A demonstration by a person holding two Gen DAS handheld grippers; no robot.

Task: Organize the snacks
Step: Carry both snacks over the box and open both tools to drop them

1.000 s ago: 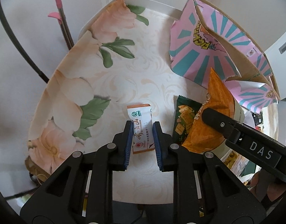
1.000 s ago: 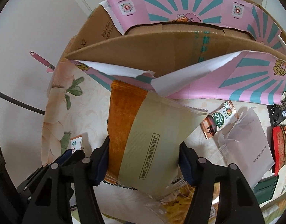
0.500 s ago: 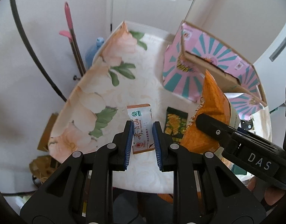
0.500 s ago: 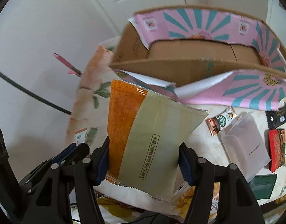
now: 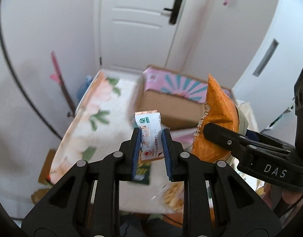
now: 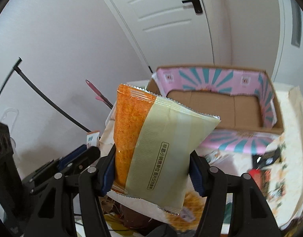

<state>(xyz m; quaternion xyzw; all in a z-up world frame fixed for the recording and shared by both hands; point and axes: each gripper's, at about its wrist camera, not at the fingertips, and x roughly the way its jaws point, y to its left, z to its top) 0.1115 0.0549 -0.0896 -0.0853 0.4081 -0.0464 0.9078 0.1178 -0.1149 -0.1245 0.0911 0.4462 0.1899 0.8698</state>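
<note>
Both grippers carry snacks above the floral-clothed table (image 5: pixel 104 106), the left gripper (image 5: pixel 151 154) clenched on a small white-and-orange sachet (image 5: pixel 149 136), the right gripper (image 6: pixel 151 169) grasping a large orange-and-beige packet (image 6: pixel 157 148), with the open pink-and-teal cardboard box (image 6: pixel 216 110) ahead and below.

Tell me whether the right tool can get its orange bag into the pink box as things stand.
Probably yes. The pink box stands open-topped just ahead, with nothing between it and the orange bag held in the right tool.

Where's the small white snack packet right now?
In the left wrist view the small white snack packet is pinched in the left gripper, lifted above the floral table, beside the orange snack bag.
</note>
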